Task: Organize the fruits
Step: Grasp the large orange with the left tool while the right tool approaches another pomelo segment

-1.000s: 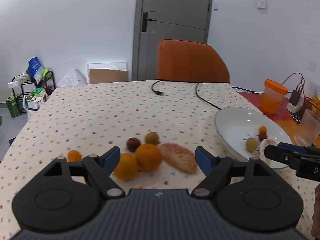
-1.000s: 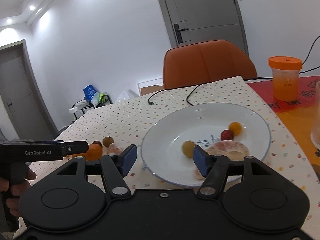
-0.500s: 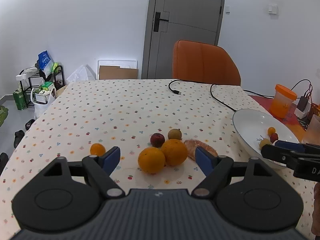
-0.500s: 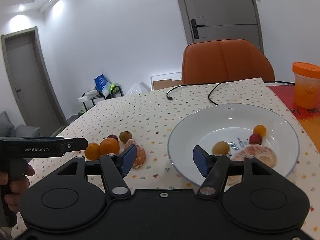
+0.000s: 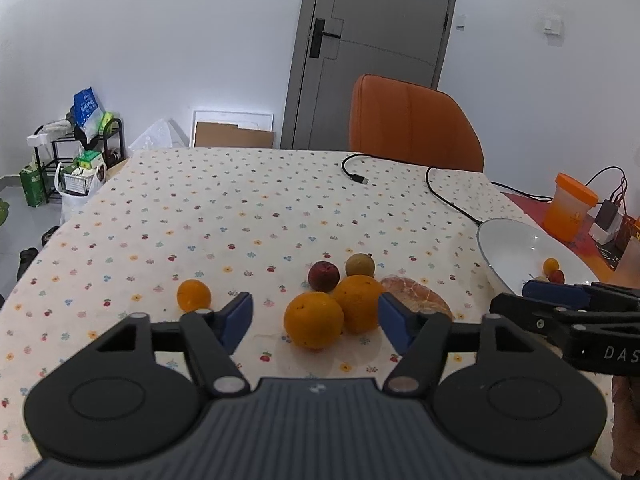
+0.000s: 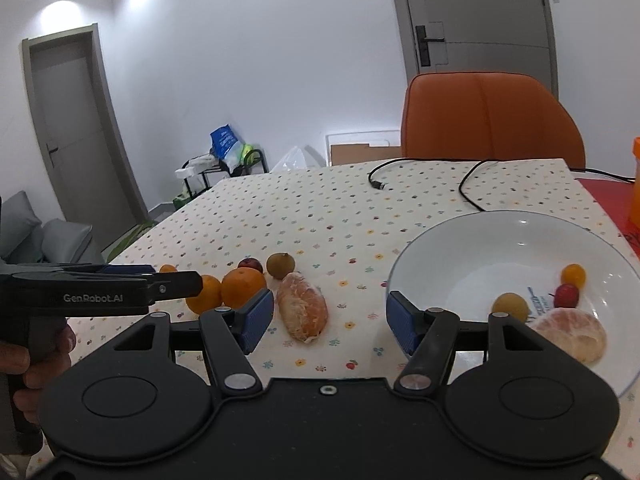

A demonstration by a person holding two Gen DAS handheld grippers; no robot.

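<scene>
- Left tongs (image 5: 316, 316): blue pads apart and just been closing in; two large oranges sit in the gap ahead of them, the near orange (image 5: 314, 320) touching the far orange (image 5: 358, 302). Pads press on neither.
- Right tongs (image 6: 330, 320): pads apart, nothing clamped. A peeled citrus piece (image 6: 302, 312) lies on the bench (image 6: 320, 208) between and just beyond the pads.
- Behind the oranges: a dark red fruit (image 5: 323, 276) and an olive-brown fruit (image 5: 360, 265), side by side.
- A small orange (image 5: 194, 294) lies alone, left of the left pad.
- White plate (image 6: 480, 248) stands on the bench's right side. In it: a small orange fruit (image 6: 573, 275), a small red fruit (image 6: 566, 295), a yellow-brown fruit (image 6: 510, 306) and a peeled citrus (image 6: 570, 334) near the front rim.
- A hand (image 6: 36, 360) grips the left tool's handle, at the left edge of the right wrist view.
- Black cable (image 5: 440, 192) trails across the bench's far side; orange chair (image 5: 412, 124) behind it.
</scene>
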